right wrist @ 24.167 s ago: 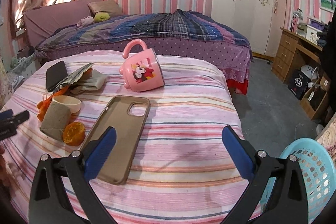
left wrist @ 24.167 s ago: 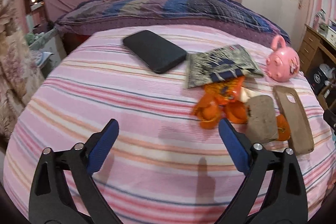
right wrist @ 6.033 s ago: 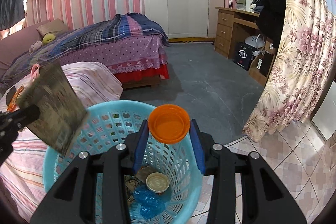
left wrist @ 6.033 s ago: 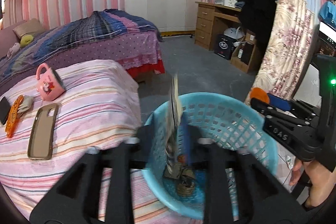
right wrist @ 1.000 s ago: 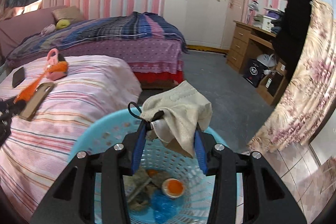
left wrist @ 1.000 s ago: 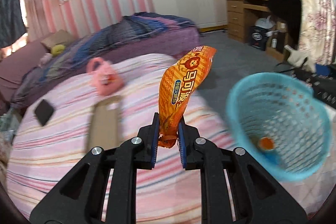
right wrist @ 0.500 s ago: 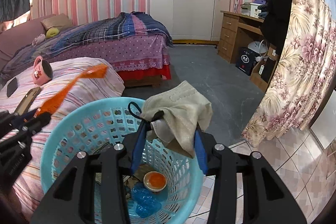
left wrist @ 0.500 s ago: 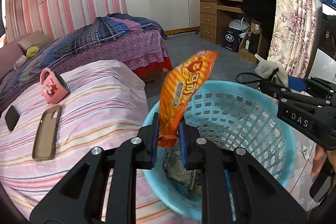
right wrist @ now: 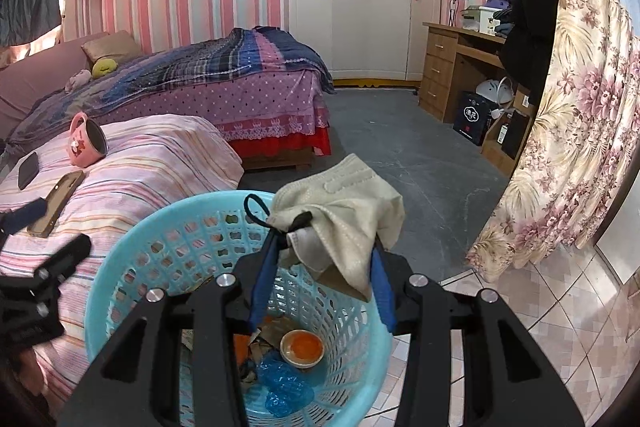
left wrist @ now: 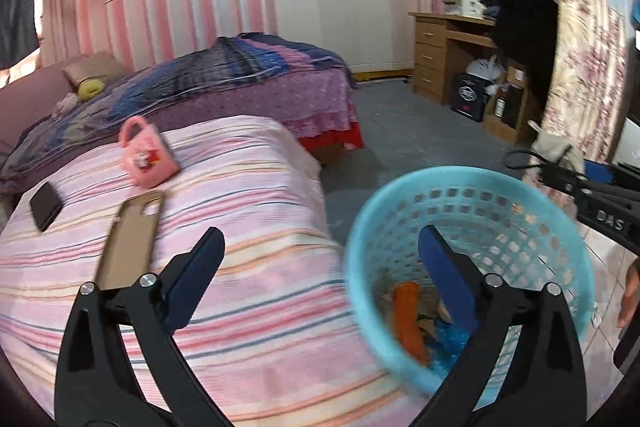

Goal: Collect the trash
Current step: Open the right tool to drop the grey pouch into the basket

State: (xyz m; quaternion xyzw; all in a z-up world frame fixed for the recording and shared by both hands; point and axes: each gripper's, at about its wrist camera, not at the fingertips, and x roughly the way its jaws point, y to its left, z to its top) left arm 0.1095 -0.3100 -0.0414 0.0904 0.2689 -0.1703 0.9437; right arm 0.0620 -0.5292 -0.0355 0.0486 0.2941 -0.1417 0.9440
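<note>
My left gripper (left wrist: pixel 320 239) hovers over the edge of the striped bed beside the light blue basket (left wrist: pixel 460 173). Its jaws are opening wide with nothing between them. The orange snack bag (left wrist: pixel 408 323) lies inside the basket among other trash. In the right wrist view my right gripper (right wrist: pixel 324 247) is above the basket (right wrist: pixel 180 211), shut on a beige cloth (right wrist: pixel 340 203) with a black cord. Below it sit an orange-filled lid (right wrist: pixel 302 347) and blue wrapping (right wrist: pixel 280 383). The left gripper (right wrist: pixel 48 235) shows at that view's left edge.
On the pink striped bed (left wrist: pixel 240 227) rest a pink mug (left wrist: pixel 148 157), a brown phone case (left wrist: pixel 132 243) and a black phone (left wrist: pixel 45 205). A floral curtain (right wrist: pixel 560 147) hangs right of the basket. A wooden desk (right wrist: pixel 452 67) stands across the grey floor.
The left jaws have sprung apart and the orange snack bag has dropped into the basket. The left gripper has swung left toward the bed. The right gripper still holds the cloth.
</note>
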